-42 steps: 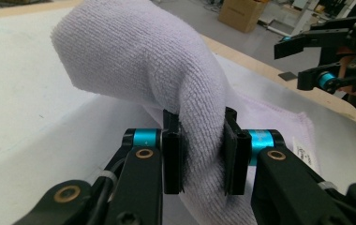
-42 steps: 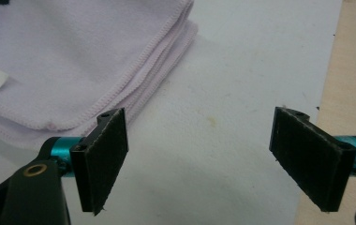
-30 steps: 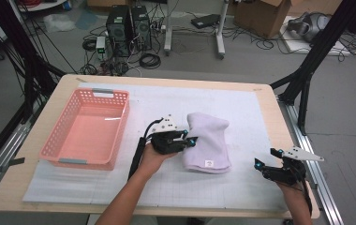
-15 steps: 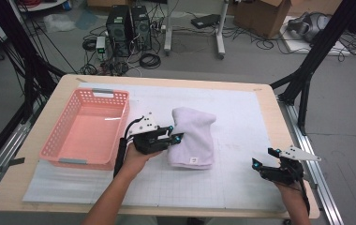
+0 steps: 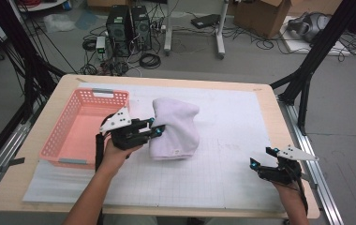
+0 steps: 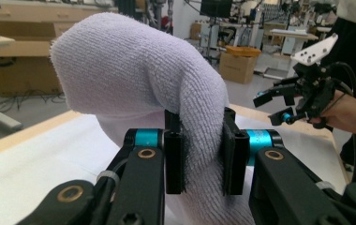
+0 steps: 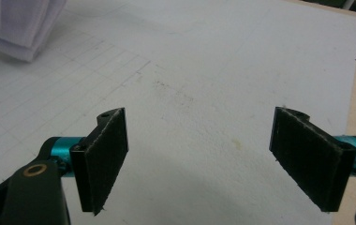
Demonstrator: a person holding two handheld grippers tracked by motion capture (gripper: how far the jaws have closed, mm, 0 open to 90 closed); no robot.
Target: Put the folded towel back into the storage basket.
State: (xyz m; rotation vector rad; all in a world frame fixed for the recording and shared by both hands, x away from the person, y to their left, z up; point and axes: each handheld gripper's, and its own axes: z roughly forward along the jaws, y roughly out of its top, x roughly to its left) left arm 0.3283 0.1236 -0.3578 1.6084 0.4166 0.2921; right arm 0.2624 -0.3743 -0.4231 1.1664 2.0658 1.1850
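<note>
The left gripper (image 5: 155, 130) is clamped on a fold of the white towel (image 5: 176, 129), which is held bunched just beside the pink basket (image 5: 56, 145), above the gridded mat (image 5: 223, 168). The right gripper (image 5: 260, 161) is kept near the table's right edge, well apart from the towel, its jaws spread wide with nothing between them.

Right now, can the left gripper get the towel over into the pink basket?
Probably yes. The left gripper has its jaws clamped on the folded towel, and the basket sits open-topped right beside it on the table, with nothing between them.
</note>
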